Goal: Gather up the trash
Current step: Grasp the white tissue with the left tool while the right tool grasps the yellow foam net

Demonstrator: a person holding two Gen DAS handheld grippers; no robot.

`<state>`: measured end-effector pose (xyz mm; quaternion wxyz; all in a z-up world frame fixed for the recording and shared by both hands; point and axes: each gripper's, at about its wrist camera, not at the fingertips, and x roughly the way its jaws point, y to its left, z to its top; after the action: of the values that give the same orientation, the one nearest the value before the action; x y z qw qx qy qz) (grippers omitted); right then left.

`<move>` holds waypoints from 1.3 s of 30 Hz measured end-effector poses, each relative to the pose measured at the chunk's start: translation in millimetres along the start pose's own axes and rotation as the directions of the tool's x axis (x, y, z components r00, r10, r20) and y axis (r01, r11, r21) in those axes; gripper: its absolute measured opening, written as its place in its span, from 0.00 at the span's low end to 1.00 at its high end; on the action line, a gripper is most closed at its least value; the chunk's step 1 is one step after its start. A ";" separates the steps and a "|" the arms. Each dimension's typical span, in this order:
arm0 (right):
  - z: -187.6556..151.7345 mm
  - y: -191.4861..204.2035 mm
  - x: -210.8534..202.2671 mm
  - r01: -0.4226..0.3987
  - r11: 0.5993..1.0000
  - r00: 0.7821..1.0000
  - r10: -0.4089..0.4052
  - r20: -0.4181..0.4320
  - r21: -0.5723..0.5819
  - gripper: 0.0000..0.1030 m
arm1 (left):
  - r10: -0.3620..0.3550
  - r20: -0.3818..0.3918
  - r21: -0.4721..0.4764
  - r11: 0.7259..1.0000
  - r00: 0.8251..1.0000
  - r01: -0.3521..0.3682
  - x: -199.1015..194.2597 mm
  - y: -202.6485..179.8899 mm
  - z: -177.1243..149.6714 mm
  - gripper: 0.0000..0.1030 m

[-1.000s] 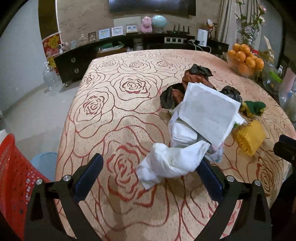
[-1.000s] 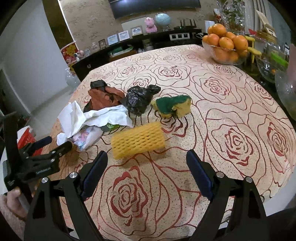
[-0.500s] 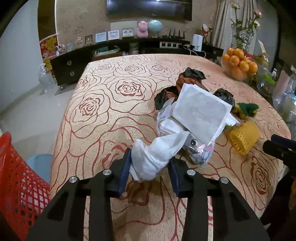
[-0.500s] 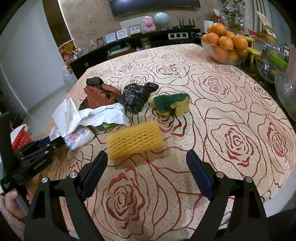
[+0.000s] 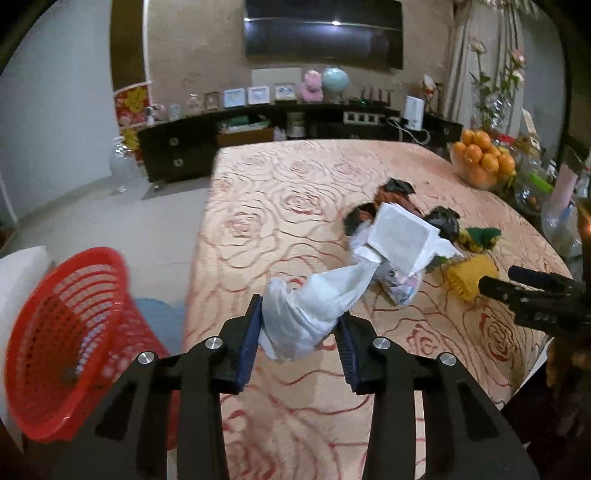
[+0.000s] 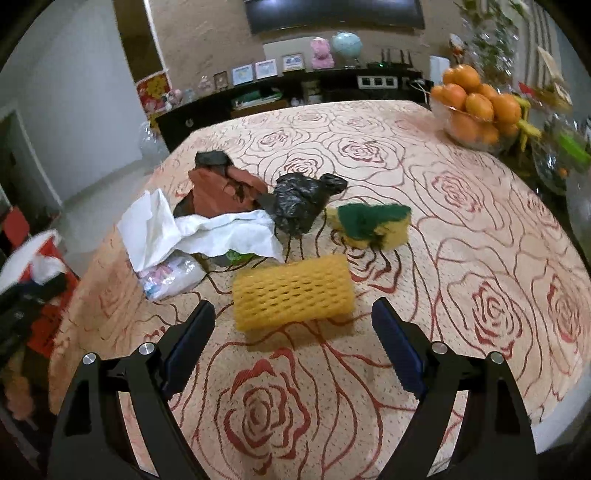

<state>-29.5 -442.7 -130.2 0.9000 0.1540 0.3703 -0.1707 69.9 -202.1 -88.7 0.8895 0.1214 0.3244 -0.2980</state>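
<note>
Left gripper (image 5: 300,334) clamped on white tissue (image 5: 317,301), lifted off the table (image 5: 280,206), red basket (image 5: 70,339) lower left. Right gripper (image 6: 293,345) open, empty, just short of yellow foam net (image 6: 291,291). Printed wrapper (image 6: 171,277): text too blurred to read.

A home living room: wall television (image 5: 323,33), sideboard (image 5: 258,129) with framed photos (image 5: 245,96).

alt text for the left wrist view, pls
The left gripper is shut on a white tissue lifted off a rose-patterned table. A red basket sits lower left; more trash lies behind.
</note>
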 end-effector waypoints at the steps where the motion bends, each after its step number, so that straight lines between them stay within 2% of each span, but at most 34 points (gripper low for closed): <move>1: 0.6 3.2 3.1 0.010 1.000 1.000 -0.010 -0.003 -0.019 0.81 | 0.010 0.006 -0.004 1.000 1.000 -0.010 -3.7 3.2 -1.1 0.35; 7: 11.1 6.8 21.4 0.026 0.999 1.000 -0.026 -0.014 -0.023 0.84 | 0.032 0.013 -0.044 0.999 0.999 -0.032 -18.5 20.6 -10.2 0.35; 13: 14.3 8.9 43.8 0.053 0.998 0.997 -0.055 -0.048 -0.033 0.85 | 0.043 -0.002 -0.056 0.997 0.999 -0.043 -16.0 29.2 -15.6 0.35; 16: 14.3 11.6 45.3 0.066 0.996 0.997 -0.068 -0.037 -0.055 0.85 | 0.049 -0.010 -0.053 0.997 0.999 -0.049 -12.9 28.4 -16.5 0.35; 18: 13.8 11.7 45.0 0.075 0.995 0.997 -0.077 -0.032 -0.060 0.82 | 0.051 -0.010 -0.049 0.997 0.999 -0.052 -11.9 27.2 -16.6 0.35; 20: 13.7 10.3 43.7 0.083 0.995 0.996 -0.085 -0.027 -0.063 0.73 | 0.053 -0.007 -0.047 0.997 0.999 -0.053 -11.8 26.1 -16.3 0.35; 27: 11.0 5.8 39.0 0.076 0.995 0.997 -0.077 -0.023 -0.058 0.63 | 0.062 -0.008 -0.051 0.997 0.998 -0.062 -10.8 26.3 -16.1 0.35; 39: 3.7 12.1 7.0 0.023 0.998 0.999 -0.022 0.025 -0.058 0.60 | 0.082 0.005 -0.090 0.993 0.997 -0.081 -24.9 37.3 -19.5 0.35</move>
<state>-17.4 -434.7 -130.9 0.9065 0.1216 0.3660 -0.1718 67.5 -153.4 -86.5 0.9069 0.0930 0.3284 -0.2471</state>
